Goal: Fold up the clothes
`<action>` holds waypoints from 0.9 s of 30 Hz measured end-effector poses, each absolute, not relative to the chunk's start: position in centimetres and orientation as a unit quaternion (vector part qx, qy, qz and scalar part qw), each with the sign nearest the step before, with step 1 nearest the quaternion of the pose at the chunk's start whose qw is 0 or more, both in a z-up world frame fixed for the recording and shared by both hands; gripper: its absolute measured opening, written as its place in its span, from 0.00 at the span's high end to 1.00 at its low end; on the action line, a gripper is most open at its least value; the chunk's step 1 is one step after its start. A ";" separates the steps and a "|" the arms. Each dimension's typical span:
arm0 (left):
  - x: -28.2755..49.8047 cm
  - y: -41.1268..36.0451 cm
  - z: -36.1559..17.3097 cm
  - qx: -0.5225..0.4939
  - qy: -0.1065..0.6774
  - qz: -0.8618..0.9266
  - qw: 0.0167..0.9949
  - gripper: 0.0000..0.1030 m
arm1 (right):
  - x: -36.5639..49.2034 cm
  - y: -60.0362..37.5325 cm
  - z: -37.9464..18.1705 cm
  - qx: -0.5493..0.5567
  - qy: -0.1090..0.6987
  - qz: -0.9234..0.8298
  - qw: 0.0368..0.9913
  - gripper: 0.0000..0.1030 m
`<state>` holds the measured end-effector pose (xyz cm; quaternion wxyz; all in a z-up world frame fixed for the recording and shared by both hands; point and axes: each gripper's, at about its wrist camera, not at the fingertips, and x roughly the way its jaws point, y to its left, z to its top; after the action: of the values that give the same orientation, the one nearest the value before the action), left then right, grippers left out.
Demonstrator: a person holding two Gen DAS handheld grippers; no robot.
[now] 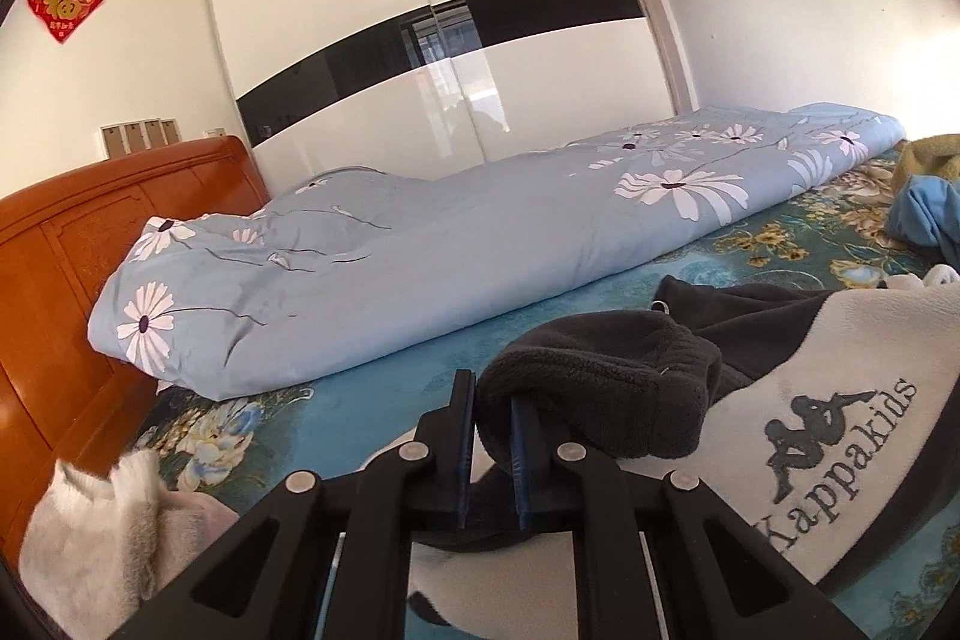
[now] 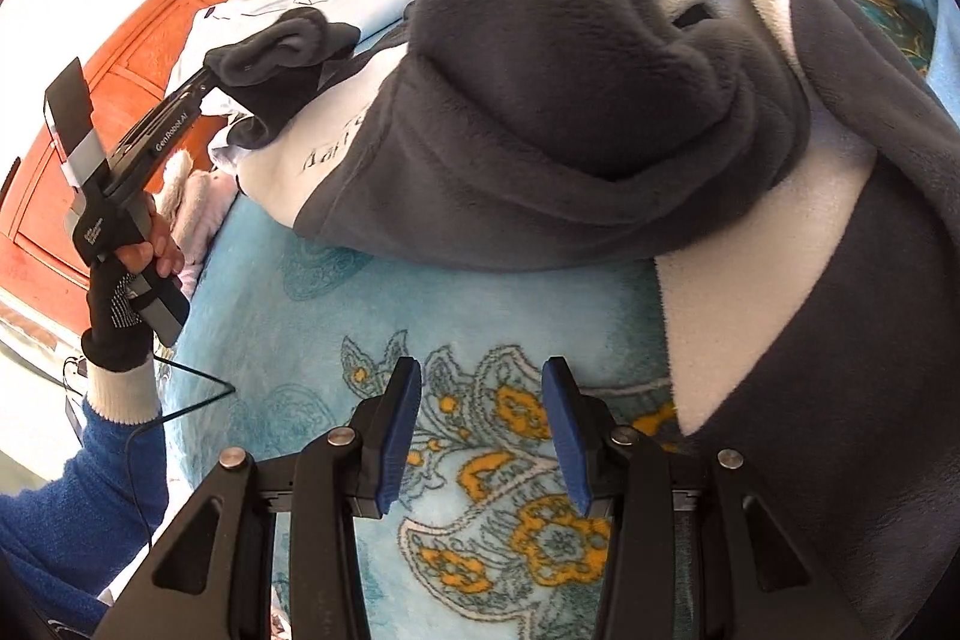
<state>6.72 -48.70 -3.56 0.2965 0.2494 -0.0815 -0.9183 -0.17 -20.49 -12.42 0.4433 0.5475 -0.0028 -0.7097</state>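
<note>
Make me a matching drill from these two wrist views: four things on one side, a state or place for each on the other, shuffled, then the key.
Things:
1. left gripper
2. right gripper
3. quilt
4. red paper ornament

States or places:
A. open above the floral blanket, holding nothing
B. on the white wall
C. shut on the dark cuff of the fleece jacket
D. light blue with white flowers, lying along the bed

Pairs: 1-C, 2-A, 3-D, 4-B
</note>
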 end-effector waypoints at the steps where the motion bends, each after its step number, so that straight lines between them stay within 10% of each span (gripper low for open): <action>1: 7.1 -49.5 -3.3 0.249 -0.082 -0.915 0.308 0.88 | -0.2 -20.4 -12.3 0.548 -0.003 -0.709 0.444 0.58; 8: 9.3 -58.8 -1.9 0.262 -0.078 -0.858 0.434 0.88 | 0.3 -20.1 -11.3 0.541 -0.008 -0.712 0.448 0.58; 14: 13.7 -69.4 -1.5 0.298 0.084 -0.810 0.498 0.87 | 0.5 -18.4 -10.2 0.527 -0.014 -0.726 0.443 0.58; 27: 17.1 -56.3 -4.1 0.310 0.167 -0.888 0.295 0.38 | 0.9 -9.5 -7.3 0.484 -0.045 -0.790 0.372 0.58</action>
<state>17.14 -56.29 -4.11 0.2948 0.3095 0.1673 -0.8884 0.91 -9.53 -7.26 0.3723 0.4843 -0.0448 -0.7905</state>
